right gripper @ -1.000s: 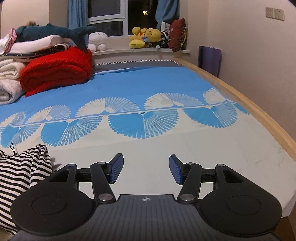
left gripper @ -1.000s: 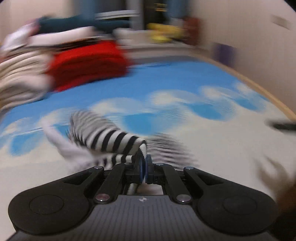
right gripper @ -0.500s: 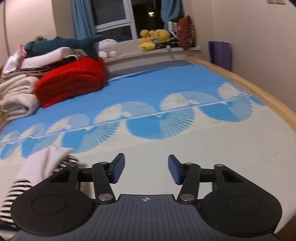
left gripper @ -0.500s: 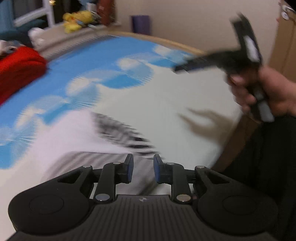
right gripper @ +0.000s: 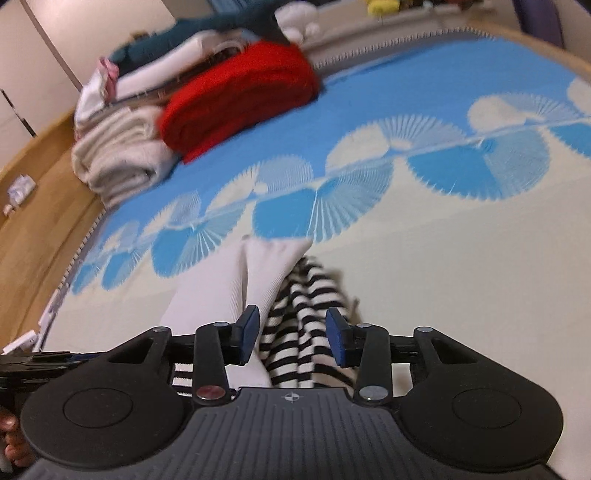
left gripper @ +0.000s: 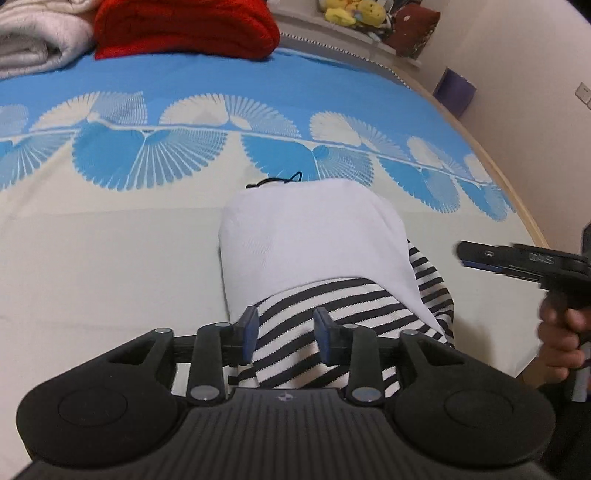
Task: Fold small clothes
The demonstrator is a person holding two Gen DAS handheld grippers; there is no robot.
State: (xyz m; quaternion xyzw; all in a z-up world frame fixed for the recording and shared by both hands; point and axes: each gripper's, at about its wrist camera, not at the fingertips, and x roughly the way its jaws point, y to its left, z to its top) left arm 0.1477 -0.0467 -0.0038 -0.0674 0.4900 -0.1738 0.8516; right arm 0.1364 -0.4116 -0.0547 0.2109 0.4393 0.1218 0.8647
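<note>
A small garment (left gripper: 314,243) lies on the bed, its white part folded over its black-and-white striped part (left gripper: 332,314). My left gripper (left gripper: 284,334) is open, its jaws either side of the striped edge. My right gripper (right gripper: 291,334) is open above the striped fabric (right gripper: 306,306) beside the white part (right gripper: 236,280). The right gripper also shows side-on in the left wrist view (left gripper: 524,262), held by a hand at the right.
A red blanket (left gripper: 184,26) and cream folded blankets (right gripper: 122,155) are stacked at the bed's far end. Plush toys (left gripper: 351,9) sit on the sill. The wooden bed edge (left gripper: 517,206) runs along the right. The bedsheet (left gripper: 110,240) is blue and cream.
My left gripper let go of the striped garment and opened. The garment now lies with its white part folded over. My right gripper moved left over the garment.
</note>
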